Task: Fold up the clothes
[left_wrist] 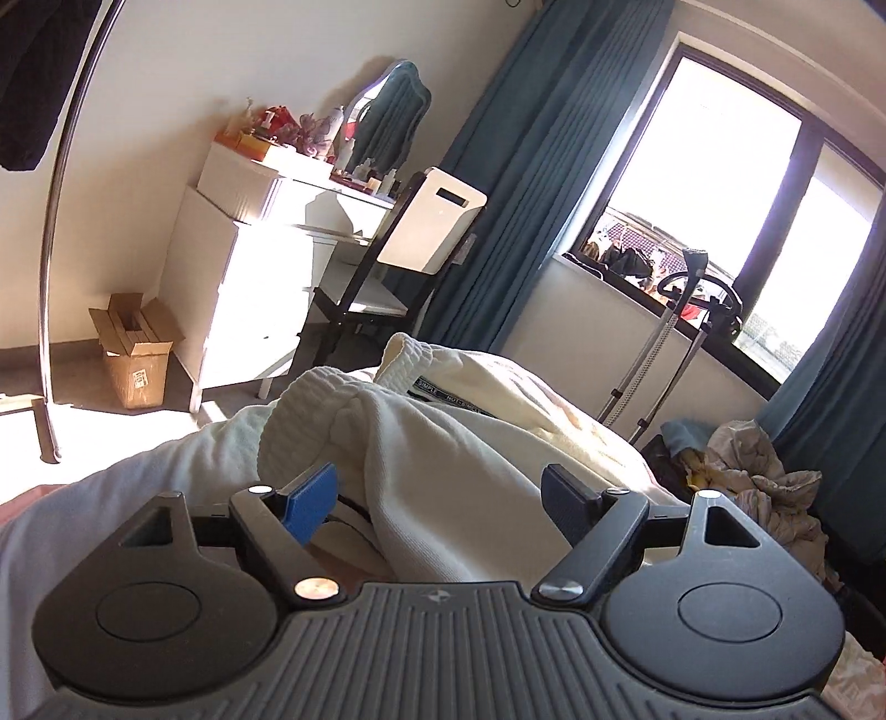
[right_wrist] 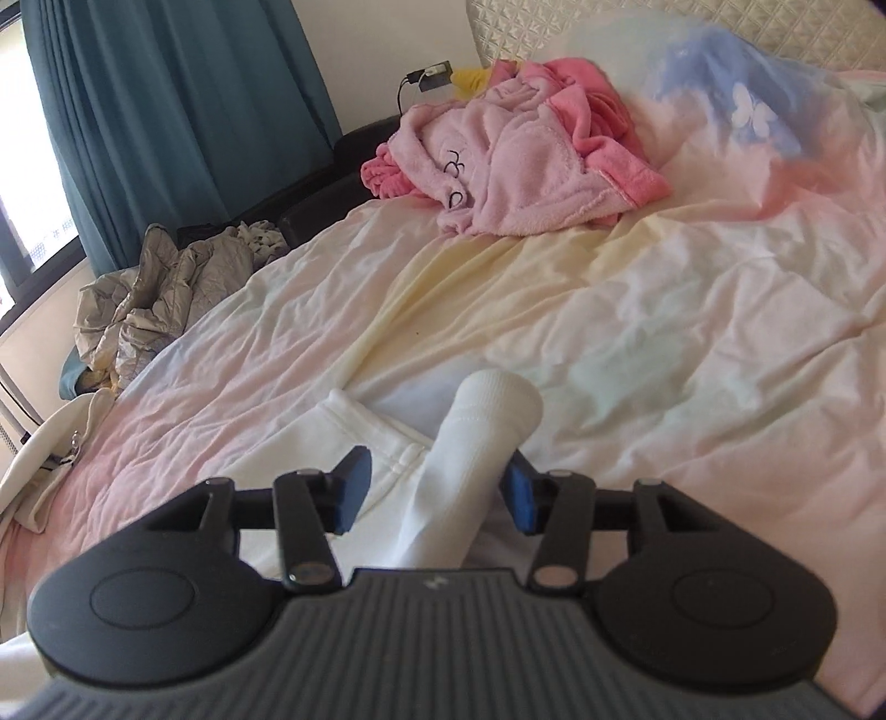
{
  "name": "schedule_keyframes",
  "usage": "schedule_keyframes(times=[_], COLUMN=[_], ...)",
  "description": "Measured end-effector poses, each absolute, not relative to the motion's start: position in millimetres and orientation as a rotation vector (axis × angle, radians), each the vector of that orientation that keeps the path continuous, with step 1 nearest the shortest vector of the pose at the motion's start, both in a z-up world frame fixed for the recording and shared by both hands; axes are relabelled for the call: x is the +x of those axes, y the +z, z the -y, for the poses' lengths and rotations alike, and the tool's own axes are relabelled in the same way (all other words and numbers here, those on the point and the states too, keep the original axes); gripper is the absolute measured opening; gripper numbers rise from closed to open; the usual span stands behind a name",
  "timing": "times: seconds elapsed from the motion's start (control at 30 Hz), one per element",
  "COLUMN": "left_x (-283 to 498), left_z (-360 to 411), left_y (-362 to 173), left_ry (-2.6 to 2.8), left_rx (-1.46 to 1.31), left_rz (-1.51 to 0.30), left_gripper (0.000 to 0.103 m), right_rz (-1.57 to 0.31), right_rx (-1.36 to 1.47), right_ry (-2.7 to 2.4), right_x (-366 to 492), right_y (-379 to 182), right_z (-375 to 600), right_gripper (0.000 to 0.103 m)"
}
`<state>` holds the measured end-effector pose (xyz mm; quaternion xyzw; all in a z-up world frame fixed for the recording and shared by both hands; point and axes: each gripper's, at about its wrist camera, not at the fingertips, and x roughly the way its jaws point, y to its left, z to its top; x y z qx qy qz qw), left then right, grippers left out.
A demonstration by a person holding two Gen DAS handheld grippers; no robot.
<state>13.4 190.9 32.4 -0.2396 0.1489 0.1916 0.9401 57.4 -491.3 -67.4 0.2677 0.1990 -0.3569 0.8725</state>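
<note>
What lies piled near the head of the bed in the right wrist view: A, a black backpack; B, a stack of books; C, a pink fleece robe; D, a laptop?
C: a crumpled pink fleece robe lies on the bedsheet, just below the headboard.

The lower part of the white garment (left_wrist: 443, 465) is hidden behind the left tool's body, and its label print is too small to read in full. In the right wrist view the white sleeve (right_wrist: 470, 443) runs out of sight under the right tool's body, so where it joins the rest cannot be seen. The small items on the dresser (left_wrist: 288, 133) blur together. The dark clothing (left_wrist: 33, 77) on the rail is cut off by the edge
</note>
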Motion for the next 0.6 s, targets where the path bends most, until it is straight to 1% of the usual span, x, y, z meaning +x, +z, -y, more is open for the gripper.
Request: schedule_keyframes(times=[0.17, 0.33, 0.6], left_x=[26, 38, 45], left_z=[-146, -115, -105], left_y=[31, 13, 0], left_ry=[0.28, 0.231, 0.193], left_rx=[-0.327, -0.196, -0.161], left_rz=[-0.338, -0.412, -0.445], left_gripper=[0.085, 0.085, 0.085], right_rz=[-0.364, -0.305, -0.302], right_rx=[0.469, 0.346, 0.295], right_ry=[-0.667, -0.553, -0.367], right_x=[53, 56, 69], right_y=[-41, -22, -9], right_z=[465, 440, 403], right_gripper=[0.052, 0.052, 0.052])
